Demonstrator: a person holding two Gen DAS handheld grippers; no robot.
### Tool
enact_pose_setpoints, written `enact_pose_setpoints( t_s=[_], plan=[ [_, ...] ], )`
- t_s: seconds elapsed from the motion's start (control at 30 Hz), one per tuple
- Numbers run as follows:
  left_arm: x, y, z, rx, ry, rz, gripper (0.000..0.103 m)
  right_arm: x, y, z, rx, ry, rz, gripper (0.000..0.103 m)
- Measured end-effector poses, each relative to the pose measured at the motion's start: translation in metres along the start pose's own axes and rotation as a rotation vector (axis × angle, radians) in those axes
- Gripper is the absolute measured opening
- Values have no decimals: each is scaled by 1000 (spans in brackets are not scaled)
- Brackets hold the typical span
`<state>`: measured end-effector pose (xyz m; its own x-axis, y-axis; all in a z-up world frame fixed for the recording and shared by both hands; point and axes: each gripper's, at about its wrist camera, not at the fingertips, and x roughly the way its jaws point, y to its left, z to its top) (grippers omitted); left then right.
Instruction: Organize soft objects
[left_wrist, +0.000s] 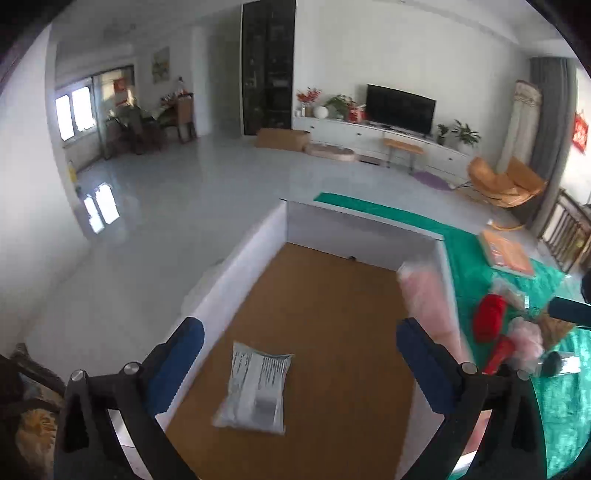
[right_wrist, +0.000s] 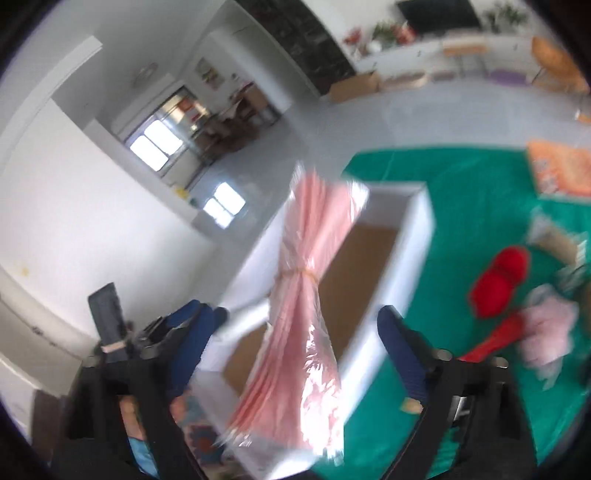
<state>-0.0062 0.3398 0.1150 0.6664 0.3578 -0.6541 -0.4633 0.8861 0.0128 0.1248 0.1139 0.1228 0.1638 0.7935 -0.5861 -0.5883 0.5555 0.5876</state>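
1. Nearest the lens, both tools stand wide with nothing pressed between their pads: the left hand-held gripper (left_wrist: 299, 363) hangs over the open box, and the right hand-held gripper (right_wrist: 299, 343) frames the pink bundle without touching it.
2. Largest on the bench (left_wrist: 465, 258), which wears a green cloth, is the white box (left_wrist: 243, 266) with a brown floor, set along the bench's left edge.
3. Next in size, the pink bundle (right_wrist: 314, 295), cloth in clear wrap cinched at its middle, appears blurred and loose, slanted across the box's right wall. I judge it is dropping free; if it lands straddling that wall it could tip outward onto the cloth rather than in.
4. Flat on the brown floor near the box's near end lies a grey packet (left_wrist: 255, 391), already stowed. A bundle falling on it may shove or cover it.
5. Toward the bench's right edge, well apart from the box, wait an orange packet (left_wrist: 506, 253), a red yarn ball (left_wrist: 489, 321) and a pale pink fluffy piece (left_wrist: 526, 341), heaped close together.
6. The heap is crowded and wrapped in slick film, so a grab there may catch two items or slip off one.
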Motion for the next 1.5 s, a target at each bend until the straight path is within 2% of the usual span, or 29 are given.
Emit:
enact_pose_setpoints(
  t_s=[0.03, 0.1, 0.23, 0.3, 0.4, 0.5, 0.7, 0.9, 1.0, 1.1, 1.2, 1.27, 1.33, 1.43, 1.47, 1.5],
  plan=[
    [-1, -7, -4, 39, -12, 37, 103, 1, -4, -7, -12, -4, -5, 91],
    [-5, -26, -14, 124, -50, 68, 103, -8, -16, -23, -60, -36, -99, 91],
    [-21, -86, -33, 236, -99, 31, 103, -35, -58, -77, -147, -139, -411, 91],
    [-25, -116, -39, 279, -109, 10, 103, -49, -92, -109, -138, -156, -554, 91],
    [-31, -156, -44, 337, -115, -12, 103, -70, -139, -146, -74, -144, -676, 91],
    [-41, -187, -52, 380, -116, -41, 103, -89, -169, -171, -11, -156, -744, 91],
    [-61, -226, -51, 433, -132, -78, 103, -115, -201, -202, 119, -206, -784, 91],
    [-69, -250, -63, 476, -117, -109, 103, -114, -216, -218, 119, -203, -866, 91],
    [-71, -265, -76, 508, -91, -142, 103, -116, -228, -223, 169, -205, -877, 91],
    [-69, -280, -104, 556, -15, -239, 103, -125, -235, -225, 220, -229, -885, 91],
    [-53, -295, -146, 607, 132, -339, 103, -128, -243, -226, 259, -229, -895, 91],
    [-34, -302, -174, 622, 226, -362, 103, -128, -248, -225, 274, -217, -904, 91],
    [-11, -305, -192, 619, 267, -343, 103, -127, -250, -226, 281, -210, -910, 91],
    [25, -303, -204, 579, 314, -321, 103, -127, -252, -226, 275, -206, -914, 91],
    [33, -298, -201, 516, 312, -380, 103, -126, -253, -225, 271, -202, -918, 91],
    [44, -296, -197, 462, 333, -391, 103, -125, -253, -226, 268, -199, -921, 92]
  ],
)
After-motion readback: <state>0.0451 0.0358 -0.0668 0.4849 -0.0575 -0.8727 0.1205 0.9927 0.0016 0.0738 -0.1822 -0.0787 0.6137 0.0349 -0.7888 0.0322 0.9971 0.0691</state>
